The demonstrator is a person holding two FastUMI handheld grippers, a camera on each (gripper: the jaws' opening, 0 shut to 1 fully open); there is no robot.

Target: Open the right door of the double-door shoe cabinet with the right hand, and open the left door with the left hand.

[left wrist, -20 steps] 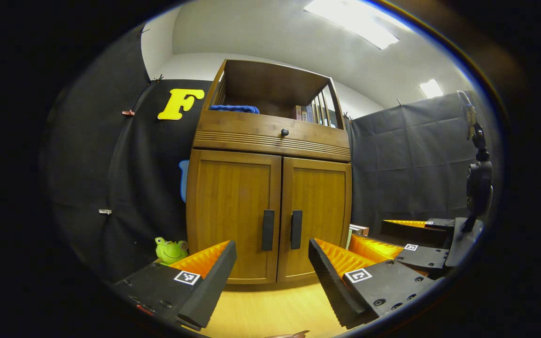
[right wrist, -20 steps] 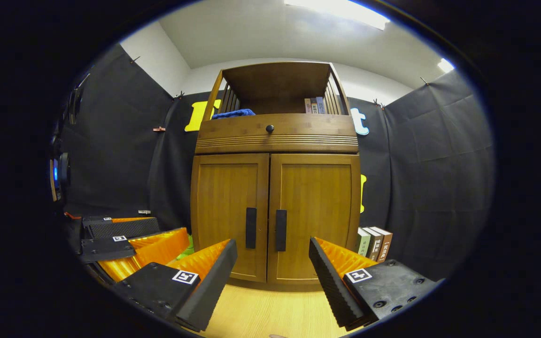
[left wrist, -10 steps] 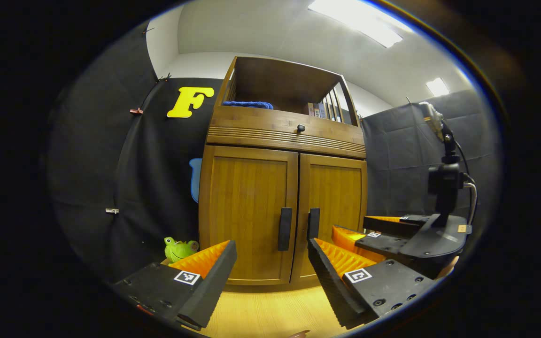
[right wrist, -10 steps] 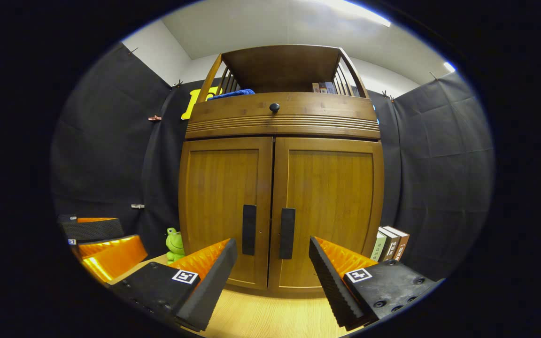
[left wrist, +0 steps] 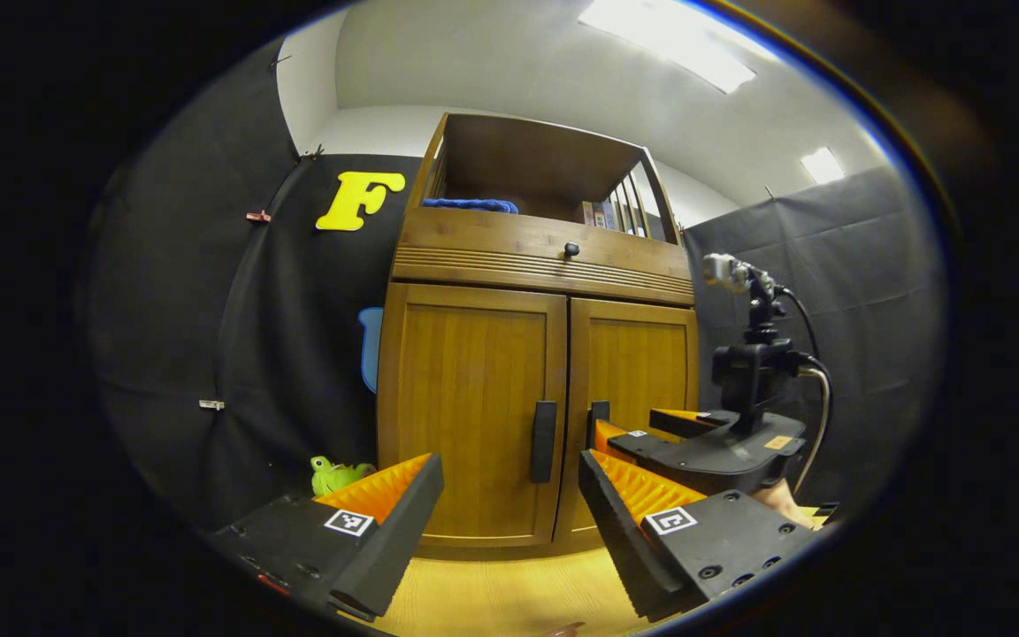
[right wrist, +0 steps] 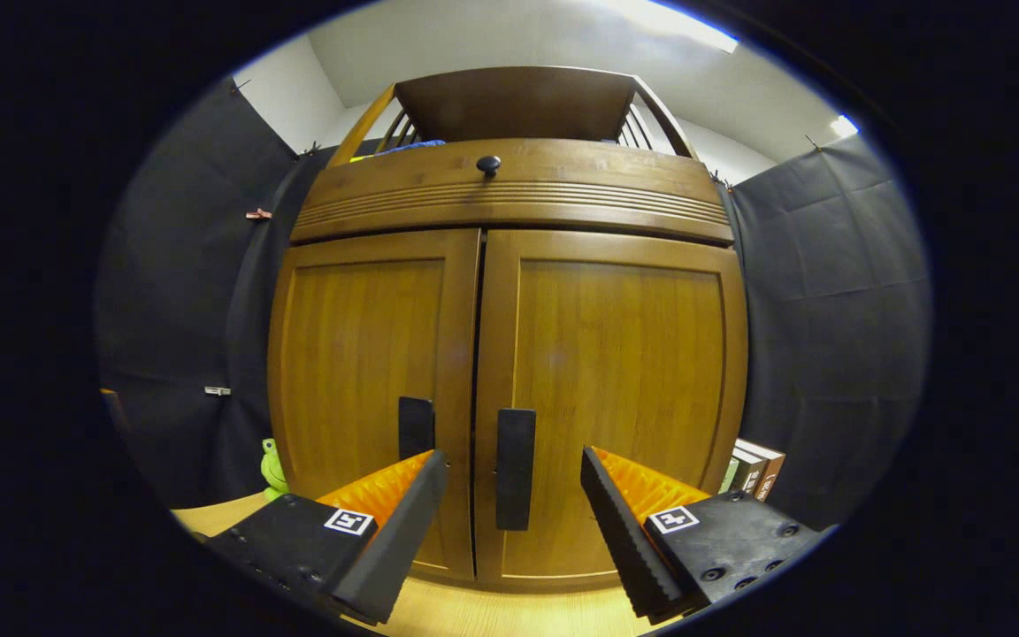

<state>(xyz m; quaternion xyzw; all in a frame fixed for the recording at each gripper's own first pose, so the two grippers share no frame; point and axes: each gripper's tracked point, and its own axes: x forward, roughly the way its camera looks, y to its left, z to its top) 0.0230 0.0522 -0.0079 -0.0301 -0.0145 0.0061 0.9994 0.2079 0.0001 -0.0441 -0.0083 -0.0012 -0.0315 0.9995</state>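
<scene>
Fingers of the right gripper point(right wrist: 514, 495) stood wide, straddling the right door handle point(right wrist: 515, 467) without touching; closing on it came next. Left gripper point(left wrist: 509, 504), equally wide, waited short of the left door handle point(left wrist: 543, 441).

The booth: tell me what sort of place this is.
Likely a staged recording booth dressed as a home corner, not a lived-in room: black cloth walls pinned up behind a wooden shoe cabinet, a frog toy on the floor, and office-style ceiling lights.
</scene>
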